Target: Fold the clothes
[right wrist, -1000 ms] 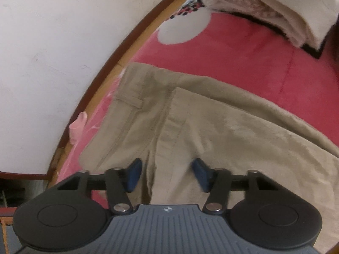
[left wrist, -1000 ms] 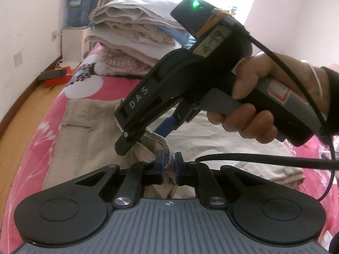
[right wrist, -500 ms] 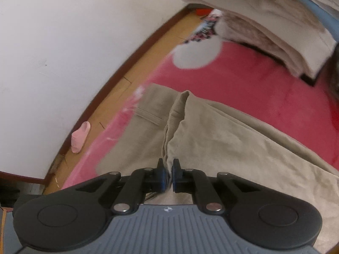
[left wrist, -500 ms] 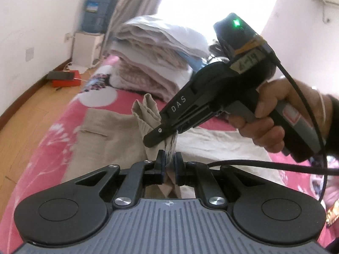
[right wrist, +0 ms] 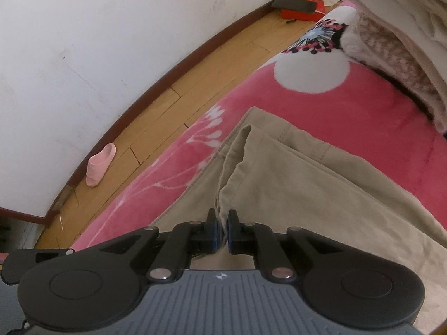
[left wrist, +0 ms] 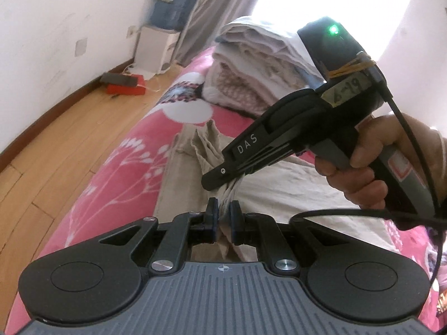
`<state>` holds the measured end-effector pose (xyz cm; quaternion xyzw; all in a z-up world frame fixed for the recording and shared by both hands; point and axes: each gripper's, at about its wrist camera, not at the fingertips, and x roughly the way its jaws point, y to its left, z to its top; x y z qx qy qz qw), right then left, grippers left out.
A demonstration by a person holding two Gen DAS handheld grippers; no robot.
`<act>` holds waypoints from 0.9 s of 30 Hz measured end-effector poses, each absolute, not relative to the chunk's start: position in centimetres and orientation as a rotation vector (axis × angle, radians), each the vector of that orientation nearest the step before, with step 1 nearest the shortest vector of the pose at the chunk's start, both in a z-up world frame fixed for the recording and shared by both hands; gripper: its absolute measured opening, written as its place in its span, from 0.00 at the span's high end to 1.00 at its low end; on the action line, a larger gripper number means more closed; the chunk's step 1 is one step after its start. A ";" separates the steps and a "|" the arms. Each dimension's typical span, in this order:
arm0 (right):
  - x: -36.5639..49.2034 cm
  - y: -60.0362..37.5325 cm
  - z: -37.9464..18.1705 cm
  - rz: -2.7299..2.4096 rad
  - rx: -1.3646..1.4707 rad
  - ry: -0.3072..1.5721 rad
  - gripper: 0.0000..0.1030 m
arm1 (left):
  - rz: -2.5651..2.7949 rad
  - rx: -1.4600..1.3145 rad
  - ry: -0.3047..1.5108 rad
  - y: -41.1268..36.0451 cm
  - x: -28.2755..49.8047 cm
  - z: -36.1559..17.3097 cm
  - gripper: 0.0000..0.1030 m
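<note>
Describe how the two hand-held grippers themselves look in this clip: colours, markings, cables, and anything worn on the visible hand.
Left hand-held gripper: black linkage arms, blue-padded fingers, ribbed grey body. Right hand-held gripper: black with white "DAS" lettering, a lit green light, a handwritten tape label under a yellow rubber band, grey handle, black cable. The hand wears a pale bangle at the wrist.

Khaki trousers (right wrist: pixel 321 184), pink flowered blanket (right wrist: pixel 349 106)

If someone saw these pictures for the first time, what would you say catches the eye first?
Probably the right gripper and left gripper, fingers close together, both pinching one bunched fold of the khaki trousers above the pink floral blanket. Then the stack of folded bedding at the bed's far end.
</note>
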<state>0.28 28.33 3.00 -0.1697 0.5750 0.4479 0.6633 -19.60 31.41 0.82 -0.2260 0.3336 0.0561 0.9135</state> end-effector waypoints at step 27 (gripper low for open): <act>7.7 2.8 14.3 0.940 0.070 0.769 0.64 | 0.138 -0.474 0.669 33.1 -17.4 1.1 0.73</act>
